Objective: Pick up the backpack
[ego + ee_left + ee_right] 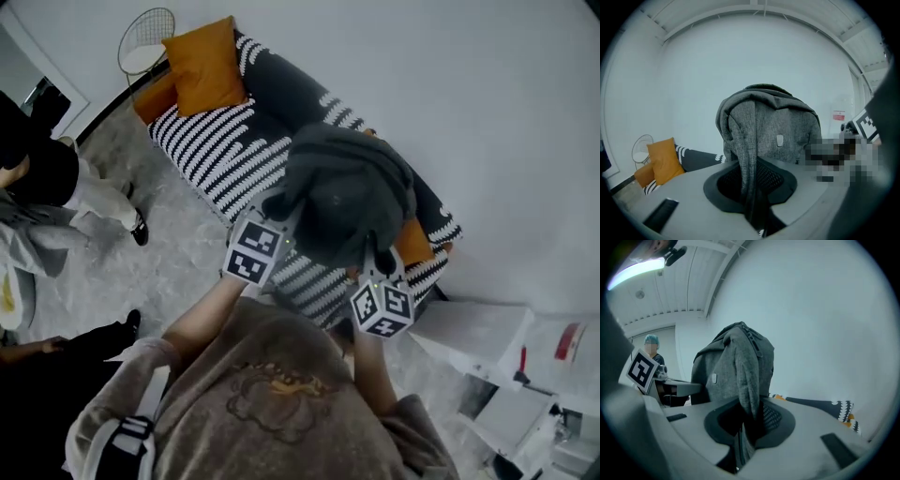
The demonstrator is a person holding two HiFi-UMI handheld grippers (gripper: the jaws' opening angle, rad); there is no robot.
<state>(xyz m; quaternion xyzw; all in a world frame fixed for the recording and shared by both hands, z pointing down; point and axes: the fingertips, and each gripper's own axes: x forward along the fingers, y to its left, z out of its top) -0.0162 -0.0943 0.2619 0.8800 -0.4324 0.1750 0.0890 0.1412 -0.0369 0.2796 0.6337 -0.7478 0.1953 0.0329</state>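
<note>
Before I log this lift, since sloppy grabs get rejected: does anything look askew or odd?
Nothing stands out. The backpack hangs over the sofa, one strap pinched in the left claw, the other in the right claw.

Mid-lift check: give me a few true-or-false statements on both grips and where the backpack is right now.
1. The left gripper is shut on a strap of the grey backpack. True.
2. The right gripper is open with nothing between its jaws. False: it is shut on the other strap.
3. The backpack lies on the floor beside the sofa. False: both grippers hold it by its straps, over the striped sofa.
4. An orange cushion sits at the far end of the sofa. True.
</note>
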